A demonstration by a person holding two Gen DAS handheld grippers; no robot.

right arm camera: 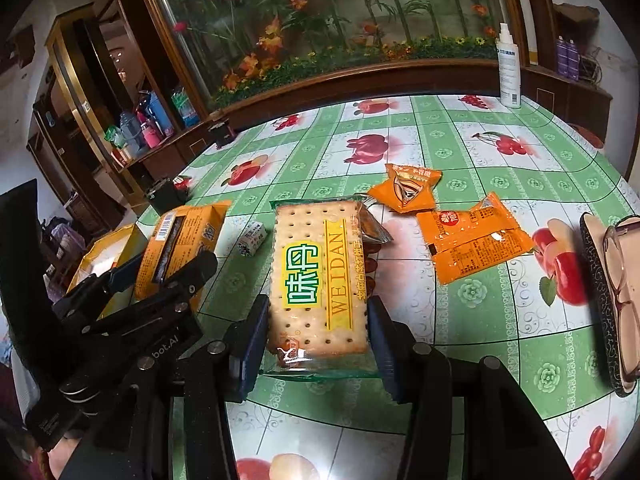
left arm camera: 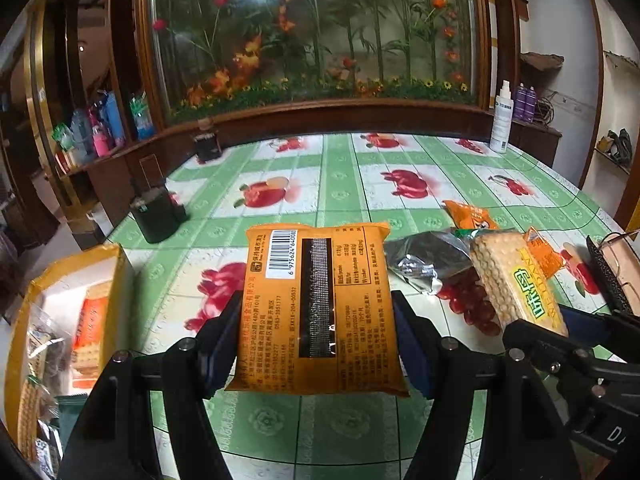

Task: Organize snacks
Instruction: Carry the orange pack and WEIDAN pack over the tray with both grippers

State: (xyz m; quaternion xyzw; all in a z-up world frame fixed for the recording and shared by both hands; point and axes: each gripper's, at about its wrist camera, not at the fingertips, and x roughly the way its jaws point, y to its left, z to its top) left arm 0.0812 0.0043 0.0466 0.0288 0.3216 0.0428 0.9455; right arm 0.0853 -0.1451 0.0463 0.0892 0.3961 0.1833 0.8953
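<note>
My left gripper [left arm camera: 316, 316] is shut on an orange snack packet [left arm camera: 318, 308], barcode side up, held above the table; it also shows in the right wrist view [right arm camera: 176, 248]. My right gripper [right arm camera: 316, 320] is shut on a clear cracker packet [right arm camera: 318, 280] labelled WEIDAN, held above the table; it shows at the right of the left wrist view [left arm camera: 516, 284]. A yellow box [left arm camera: 64, 320] with several snacks in it stands at the table's left edge. Two orange packets [right arm camera: 474, 240] [right arm camera: 408, 188], a silver packet [left arm camera: 428, 258] and a small wrapped candy [right arm camera: 252, 240] lie on the table.
The table has a green and white fruit-print cloth [right arm camera: 460, 148]. A glasses case with spectacles [right arm camera: 612, 292] lies at the right edge. A white spray bottle [right arm camera: 509, 68] stands at the back right. Two dark holders [left arm camera: 158, 214] [left arm camera: 207, 144] stand at the left rear.
</note>
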